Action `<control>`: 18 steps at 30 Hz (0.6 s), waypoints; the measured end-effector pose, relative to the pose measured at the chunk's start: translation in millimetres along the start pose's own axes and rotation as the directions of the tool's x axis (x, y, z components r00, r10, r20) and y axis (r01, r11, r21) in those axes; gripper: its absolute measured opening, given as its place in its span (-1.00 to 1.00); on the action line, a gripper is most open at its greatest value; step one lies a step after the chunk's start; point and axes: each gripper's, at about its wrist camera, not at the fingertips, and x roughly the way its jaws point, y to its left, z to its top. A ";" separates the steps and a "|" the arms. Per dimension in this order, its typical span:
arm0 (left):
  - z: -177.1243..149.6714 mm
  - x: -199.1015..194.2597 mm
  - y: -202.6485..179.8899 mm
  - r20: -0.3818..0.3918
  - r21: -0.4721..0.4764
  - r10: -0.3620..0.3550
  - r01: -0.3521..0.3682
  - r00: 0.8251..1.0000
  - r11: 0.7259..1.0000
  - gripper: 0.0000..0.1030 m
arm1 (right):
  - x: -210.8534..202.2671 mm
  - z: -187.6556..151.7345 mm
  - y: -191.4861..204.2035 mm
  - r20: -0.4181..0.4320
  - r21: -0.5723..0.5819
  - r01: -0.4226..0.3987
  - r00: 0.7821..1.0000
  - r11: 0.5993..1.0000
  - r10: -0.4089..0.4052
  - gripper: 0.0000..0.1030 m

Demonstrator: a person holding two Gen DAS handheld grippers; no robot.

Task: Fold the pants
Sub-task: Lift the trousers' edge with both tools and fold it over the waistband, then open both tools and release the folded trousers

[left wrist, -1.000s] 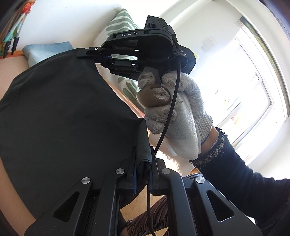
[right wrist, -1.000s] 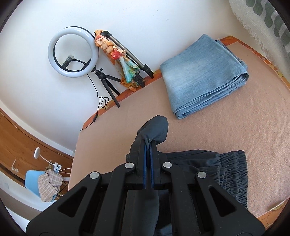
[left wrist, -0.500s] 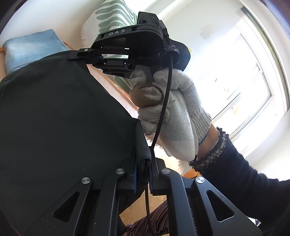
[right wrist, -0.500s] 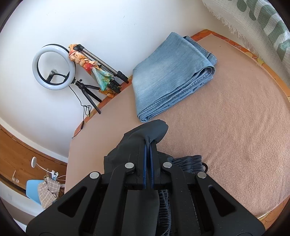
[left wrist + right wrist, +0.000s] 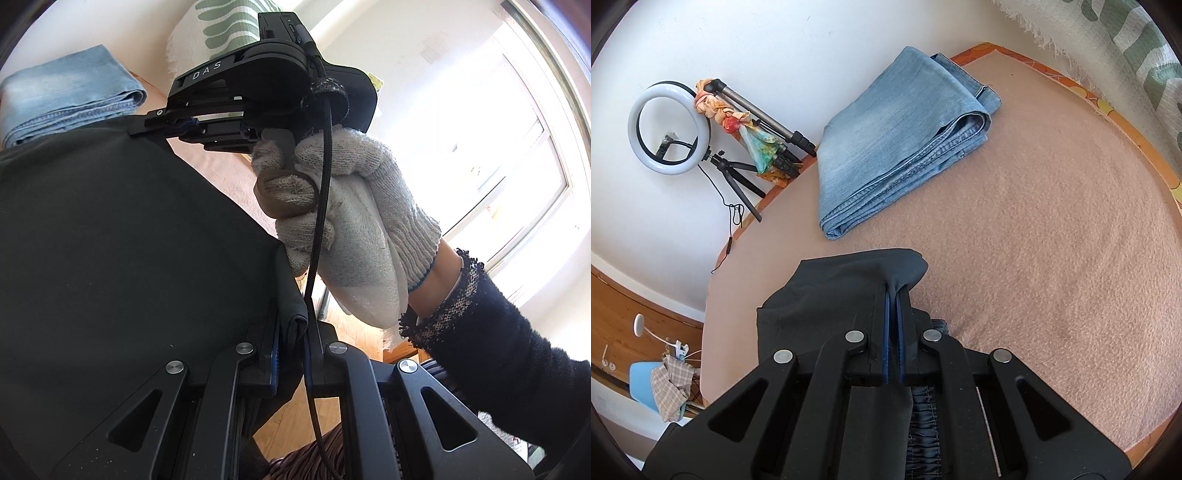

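Bed (image 5: 1052,229), pink blanket, spreads ahead of right claw (image 5: 894,291). Dark pants (image 5: 110,240) hang taut between claws, both pinching one edge, likely to carry fold over. Left claw (image 5: 291,328) grips corner. Folded jeans (image 5: 901,136) lie beyond. Ring light (image 5: 668,127) stands far left against wall.

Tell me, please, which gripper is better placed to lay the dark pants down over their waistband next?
Probably the right gripper: shut on the dark pants, it hangs directly above their elastic waistband on the bed. The left gripper grips the same cloth, facing away.
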 end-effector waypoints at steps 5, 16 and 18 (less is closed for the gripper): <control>-4.8 1.3 -22.9 -0.023 0.034 0.043 -0.042 0.999 0.999 -0.82 | -1.3 -2.0 6.0 0.002 -0.041 0.040 0.999 0.998 -0.040 -0.92; -18.2 11.0 -59.9 -0.067 0.093 0.153 -0.146 0.986 0.985 -0.13 | -15.2 -5.6 16.2 0.036 -0.114 0.162 0.987 0.980 -0.159 -0.64; -19.3 8.0 -62.9 -0.066 0.082 0.159 -0.154 0.985 0.985 0.05 | -24.0 -5.6 13.7 0.059 -0.102 0.175 0.984 0.979 -0.169 -0.23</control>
